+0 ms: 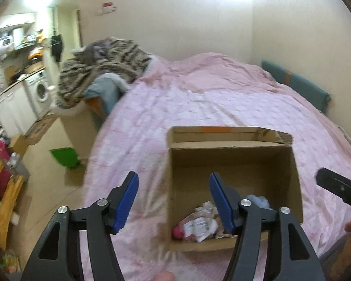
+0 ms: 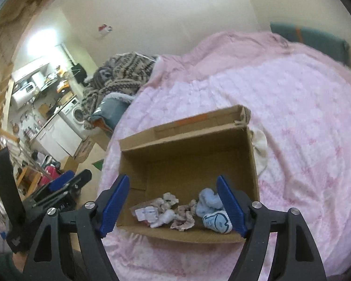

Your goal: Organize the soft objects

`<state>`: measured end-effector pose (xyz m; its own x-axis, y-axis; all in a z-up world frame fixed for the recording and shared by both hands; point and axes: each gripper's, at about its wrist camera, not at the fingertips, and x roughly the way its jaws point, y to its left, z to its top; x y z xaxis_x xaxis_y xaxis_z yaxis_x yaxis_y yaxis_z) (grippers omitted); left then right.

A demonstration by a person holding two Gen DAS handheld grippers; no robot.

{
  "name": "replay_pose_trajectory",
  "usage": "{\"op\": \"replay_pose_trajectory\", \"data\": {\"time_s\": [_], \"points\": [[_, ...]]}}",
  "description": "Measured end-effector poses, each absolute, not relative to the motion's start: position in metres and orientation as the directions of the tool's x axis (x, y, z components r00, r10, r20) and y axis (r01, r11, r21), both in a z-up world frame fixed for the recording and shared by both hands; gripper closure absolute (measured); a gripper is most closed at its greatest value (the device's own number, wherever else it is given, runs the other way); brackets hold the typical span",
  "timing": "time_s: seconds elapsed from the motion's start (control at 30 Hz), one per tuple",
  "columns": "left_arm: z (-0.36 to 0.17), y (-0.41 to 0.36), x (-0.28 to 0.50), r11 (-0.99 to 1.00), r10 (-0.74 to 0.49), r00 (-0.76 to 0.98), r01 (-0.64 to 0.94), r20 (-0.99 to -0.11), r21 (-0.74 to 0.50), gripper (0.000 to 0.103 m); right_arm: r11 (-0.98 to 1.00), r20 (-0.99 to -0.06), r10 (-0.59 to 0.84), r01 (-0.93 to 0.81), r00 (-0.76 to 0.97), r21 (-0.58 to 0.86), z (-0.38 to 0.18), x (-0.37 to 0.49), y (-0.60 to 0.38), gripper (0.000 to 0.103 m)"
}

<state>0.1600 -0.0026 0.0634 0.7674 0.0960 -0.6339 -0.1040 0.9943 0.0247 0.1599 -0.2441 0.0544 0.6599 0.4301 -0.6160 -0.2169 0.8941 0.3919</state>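
Note:
An open cardboard box [image 1: 234, 159] [image 2: 187, 154] sits on the pink bedspread. Inside it lie small soft items: a white and pink packaged piece [image 1: 196, 227] [image 2: 147, 214], a beige floral cloth [image 2: 182, 217] and light blue socks [image 2: 213, 208] [image 1: 257, 200]. My left gripper [image 1: 174, 201] is open and empty, above the box's near left corner. My right gripper [image 2: 173, 201] is open and empty, just above the box's near edge. The right gripper's body also shows at the right of the left wrist view [image 1: 339, 187]. A cream cloth [image 2: 261, 149] lies beside the box's right wall.
The pink bed [image 1: 222, 98] fills most of both views. A striped blanket pile [image 1: 105, 65] lies at its far left corner. A teal headboard cushion [image 1: 297, 79] is at the far right. A green item [image 1: 65, 157] lies on the floor, with kitchen units and a washing machine [image 1: 41, 91] beyond.

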Motion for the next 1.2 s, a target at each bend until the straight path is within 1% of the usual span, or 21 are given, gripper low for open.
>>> {"op": "replay_pose_trajectory", "data": {"time_s": [0.1,0.13,0.17,0.2,0.23,0.3,0.37,0.4,0.43,0.47,0.53,0.67,0.97,1.2], "points": [[0.066,0.002,0.146,0.995,0.081,0.768,-0.103,-0.636,0.002,0.037,0.906,-0.605,0.414,-0.244,0.680,0.346,0.063,0.146,-0.238,0.020],[0.067,0.003,0.141,0.995,0.074,0.765,-0.097,-0.640,-0.001,0.036,0.908,-0.599,0.410,-0.247,0.688,0.337,0.065,0.141,-0.237,0.013],[0.067,0.004,0.135,0.996,0.068,0.766,-0.092,-0.640,-0.004,0.036,0.911,-0.593,0.404,-0.248,0.696,0.330,0.065,0.136,-0.237,0.002],[0.067,0.005,0.133,0.996,0.065,0.767,-0.089,-0.639,-0.005,0.036,0.913,-0.588,0.399,-0.248,0.703,0.323,0.066,0.132,-0.238,0.000],[0.067,0.005,0.127,0.996,0.062,0.769,-0.085,-0.636,-0.006,0.035,0.916,-0.581,0.393,-0.246,0.713,0.317,0.066,0.128,-0.238,0.000],[0.066,0.006,0.117,0.997,0.054,0.770,-0.082,-0.635,-0.014,0.031,0.927,-0.583,0.365,-0.228,0.726,0.296,0.063,0.120,-0.240,0.000],[0.064,0.005,0.109,0.997,0.046,0.770,-0.078,-0.636,-0.022,0.023,0.933,-0.584,0.350,-0.218,0.732,0.286,0.060,0.114,-0.242,0.000],[0.062,0.003,0.105,0.998,0.033,0.771,-0.064,-0.636,-0.026,0.021,0.933,-0.576,0.350,-0.221,0.739,0.283,0.058,0.110,-0.243,0.000],[0.059,0.002,0.100,0.998,0.025,0.773,-0.051,-0.634,-0.023,0.017,0.931,-0.564,0.355,-0.230,0.745,0.282,0.057,0.106,-0.244,0.000],[0.058,0.002,0.097,0.999,0.031,0.779,-0.051,-0.626,-0.014,0.012,0.930,-0.554,0.360,-0.242,0.751,0.276,0.056,0.102,-0.245,0.000],[0.053,0.000,0.091,0.998,0.054,0.785,-0.061,-0.617,0.009,0.007,0.937,-0.545,0.345,-0.243,0.764,0.253,0.054,0.098,-0.246,0.000],[0.043,0.004,0.093,0.997,0.050,0.774,-0.080,-0.631,-0.019,0.007,0.943,-0.551,0.329,-0.236,0.767,0.235,0.046,0.098,-0.243,0.000],[0.019,0.003,0.105,0.994,0.052,0.742,-0.101,-0.668,-0.034,0.006,0.959,-0.623,0.282,-0.212,0.729,0.187,0.011,0.109,-0.231,0.000],[0.011,-0.007,0.107,0.997,0.021,0.734,-0.064,-0.679,-0.039,0.006,0.967,-0.662,0.253,-0.185,0.705,0.173,0.001,0.115,-0.230,0.000]]}}
